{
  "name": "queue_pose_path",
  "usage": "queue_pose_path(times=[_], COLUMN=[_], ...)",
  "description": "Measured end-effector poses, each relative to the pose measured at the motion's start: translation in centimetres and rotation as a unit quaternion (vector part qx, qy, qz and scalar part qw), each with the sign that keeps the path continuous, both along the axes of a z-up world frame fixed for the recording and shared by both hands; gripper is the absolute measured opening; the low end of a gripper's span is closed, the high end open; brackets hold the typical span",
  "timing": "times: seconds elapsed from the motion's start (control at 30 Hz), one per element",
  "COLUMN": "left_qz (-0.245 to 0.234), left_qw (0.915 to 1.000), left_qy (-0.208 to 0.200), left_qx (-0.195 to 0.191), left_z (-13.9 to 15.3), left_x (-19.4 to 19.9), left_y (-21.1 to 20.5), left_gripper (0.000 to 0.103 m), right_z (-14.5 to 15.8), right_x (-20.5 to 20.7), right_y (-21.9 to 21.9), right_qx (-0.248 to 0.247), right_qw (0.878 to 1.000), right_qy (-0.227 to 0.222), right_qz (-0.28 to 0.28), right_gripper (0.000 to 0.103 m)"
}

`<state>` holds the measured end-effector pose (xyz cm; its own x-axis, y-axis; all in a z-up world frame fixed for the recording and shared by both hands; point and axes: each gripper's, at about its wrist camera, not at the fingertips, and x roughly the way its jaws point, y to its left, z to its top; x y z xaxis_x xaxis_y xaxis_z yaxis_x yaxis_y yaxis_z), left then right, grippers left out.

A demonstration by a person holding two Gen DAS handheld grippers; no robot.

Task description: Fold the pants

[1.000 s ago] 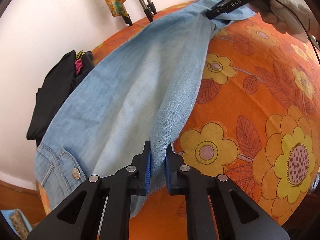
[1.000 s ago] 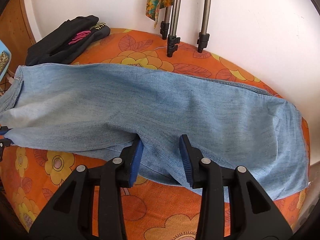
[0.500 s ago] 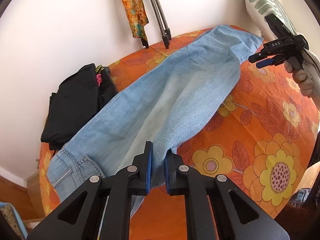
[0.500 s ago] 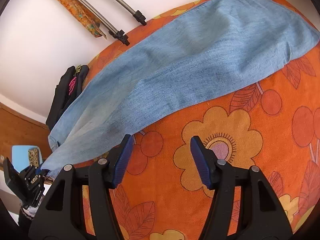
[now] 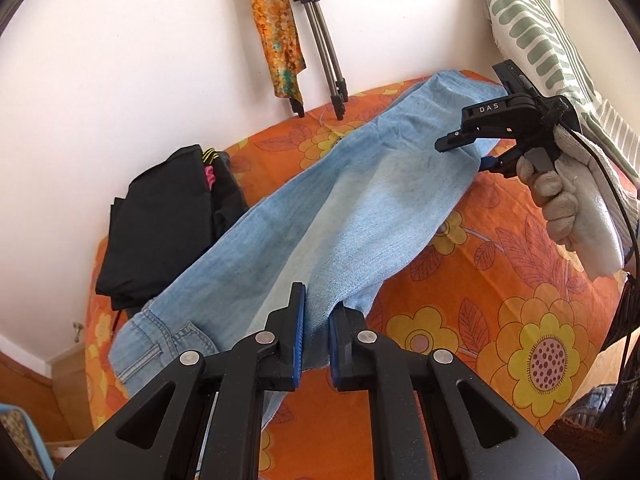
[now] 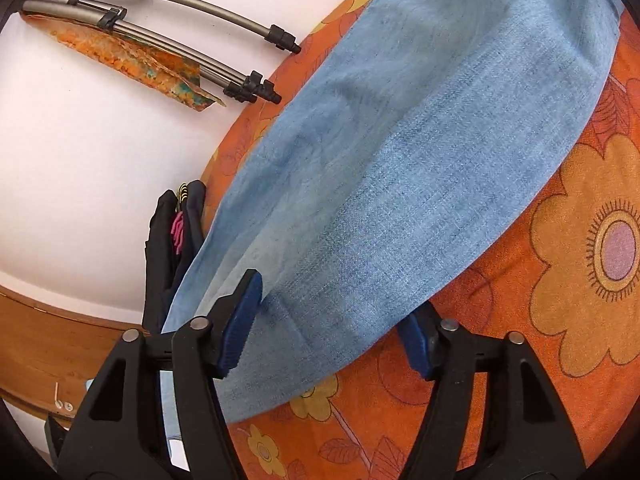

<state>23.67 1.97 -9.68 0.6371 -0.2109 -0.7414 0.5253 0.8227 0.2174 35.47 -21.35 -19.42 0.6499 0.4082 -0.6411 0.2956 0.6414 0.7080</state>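
Observation:
Light blue denim pants (image 5: 320, 216) lie lengthwise, folded leg on leg, on the orange flowered bedspread (image 5: 500, 292). My left gripper (image 5: 317, 324) is shut on the near edge of the pants close to the waist end, with the pocket (image 5: 160, 344) to its left. My right gripper (image 5: 466, 152) shows in the left wrist view, open, with its fingers on either side of the far leg end. In the right wrist view the pants (image 6: 400, 168) fill the middle and my right gripper (image 6: 332, 324) stands wide open around the fabric edge.
A pile of black clothes (image 5: 168, 216) lies against the wall beside the pants. Tripod legs (image 5: 324, 52) and a hanging orange cloth (image 5: 276, 32) stand at the wall. A green striped pillow (image 5: 536, 40) leans at the right. A wooden floor edge (image 6: 60, 340) shows low left.
My right gripper, open and off the pants half a second ago, has come back over the leg end. My left gripper has kept its hold and risen slightly.

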Motion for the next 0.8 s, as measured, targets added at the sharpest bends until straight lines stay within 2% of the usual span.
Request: queue_pose_path(times=[0.03,0.07,0.13,0.23,0.3,0.37,0.4,0.43,0.47,0.5,0.53,0.57,0.63,0.7,0.8], left_qz=[-0.003,-0.007,-0.015,-0.024,-0.038,-0.051,-0.051,-0.046,-0.043,-0.045,-0.051,-0.056,-0.060,-0.057,-0.051], left_qw=[1.0000,1.0000,0.9999,0.9995,0.9989,0.9976,0.9965,0.9958,0.9956,0.9951,0.9950,0.9951,0.9955,0.9965,0.9979], left_qy=[0.001,0.002,0.008,0.021,0.029,0.045,0.066,0.077,0.081,0.086,0.083,0.079,0.070,0.057,0.041], left_qx=[0.001,0.000,0.002,-0.001,-0.001,0.008,0.013,0.015,0.018,0.018,0.017,0.019,0.022,0.020,0.001], left_z=[-0.1,-0.2,-0.5,-0.8,-1.0,-1.6,-2.1,-2.5,-2.7,-2.6,-2.2,-1.7,-0.5,1.0,3.3], left_x=[-0.2,-0.4,-0.9,-1.9,-3.0,-3.8,-3.7,-3.7,-3.7,-3.8,-4.0,-4.2,-4.3,-3.8,-1.4], left_y=[0.0,0.0,-0.2,-0.5,-0.8,-1.1,-1.3,-1.4,-1.5,-1.6,-1.8,-2.0,-2.4,-2.9,-4.6], left_gripper=[0.009,0.009,0.009,0.008,0.008,0.009,0.009,0.014,0.016,0.016,0.017,0.019,0.033,0.035,0.035], right_z=[-0.1,0.0,0.5,1.9,3.3,4.1,4.1,3.7,3.3,3.1,3.1,3.4,4.3,5.4,7.4], right_x=[0.1,0.0,-0.4,-1.4,-2.5,-3.2,-3.1,-2.7,-2.4,-2.4,-2.7,-3.2,-4.2,-5.1,-5.8], right_y=[-0.1,-0.4,-1.0,-1.1,-0.7,-0.6,-0.7,-0.9,-1.3,-1.6,-2.0,-2.6,-4.2,-6.9,-12.2], right_qx=[0.002,0.000,-0.011,-0.055,-0.111,-0.142,-0.140,-0.134,-0.129,-0.128,-0.131,-0.141,-0.147,-0.136,-0.129], right_qw=[1.000,1.000,1.000,0.998,0.994,0.990,0.990,0.990,0.990,0.990,0.989,0.988,0.987,0.989,0.992], right_qy=[0.004,0.006,-0.002,-0.006,-0.008,-0.011,-0.005,0.009,0.025,0.034,0.035,0.030,0.022,0.015,-0.005], right_qz=[-0.001,-0.005,-0.011,-0.007,0.007,0.018,0.027,0.038,0.049,0.054,0.057,0.060,0.065,0.052,-0.003], right_gripper=[0.035,0.030,0.012,0.008,0.008,0.008,0.012,0.020,0.026,0.036,0.041,0.041,0.042,0.042,0.042])
